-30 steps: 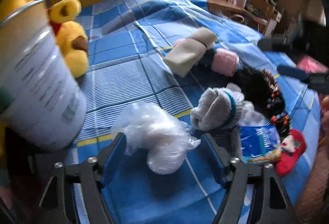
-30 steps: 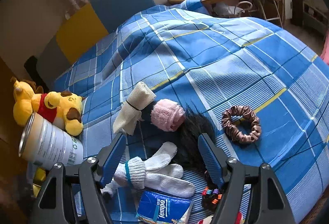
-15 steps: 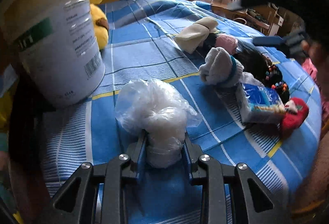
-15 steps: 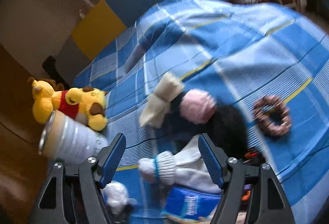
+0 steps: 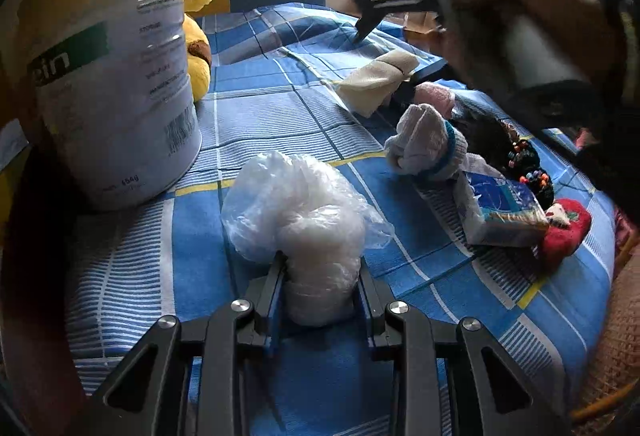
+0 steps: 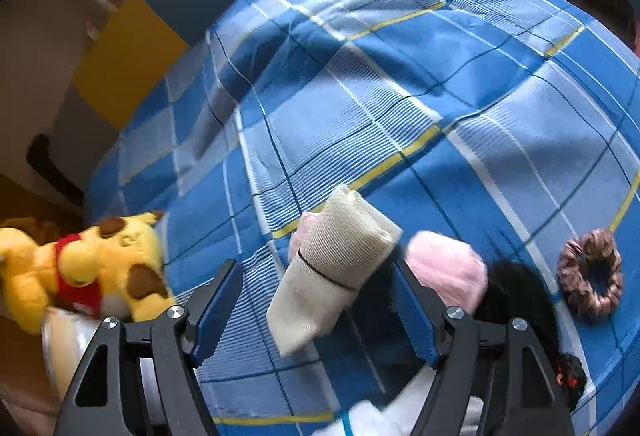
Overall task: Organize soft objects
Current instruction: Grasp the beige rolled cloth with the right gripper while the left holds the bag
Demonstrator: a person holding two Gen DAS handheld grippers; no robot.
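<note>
My left gripper [image 5: 320, 288] is shut on a crumpled clear plastic bag [image 5: 304, 212] that rests on the blue plaid bed cover [image 5: 280, 108], just right of a large white tin [image 5: 108, 76]. My right gripper [image 6: 318, 296] is open and hovers over a folded beige cloth [image 6: 336, 272], which lies between its fingers; it also shows in the left wrist view [image 5: 380, 80]. A pink fluffy item [image 6: 448, 268], a white sock bundle with a blue band [image 5: 424, 144] and a yellow plush bear [image 6: 96, 268] lie nearby.
A tissue pack [image 5: 500, 212], a red plush item [image 5: 568, 232], a black hairpiece with beads [image 5: 516, 164] and a brown scrunchie [image 6: 590, 272] lie at the right. A yellow and teal headboard [image 6: 168, 16] stands behind the bed.
My left gripper closed on the plastic bag and stayed by the tin. My right gripper moved forward and left, from above the white socks to over the beige cloth.
</note>
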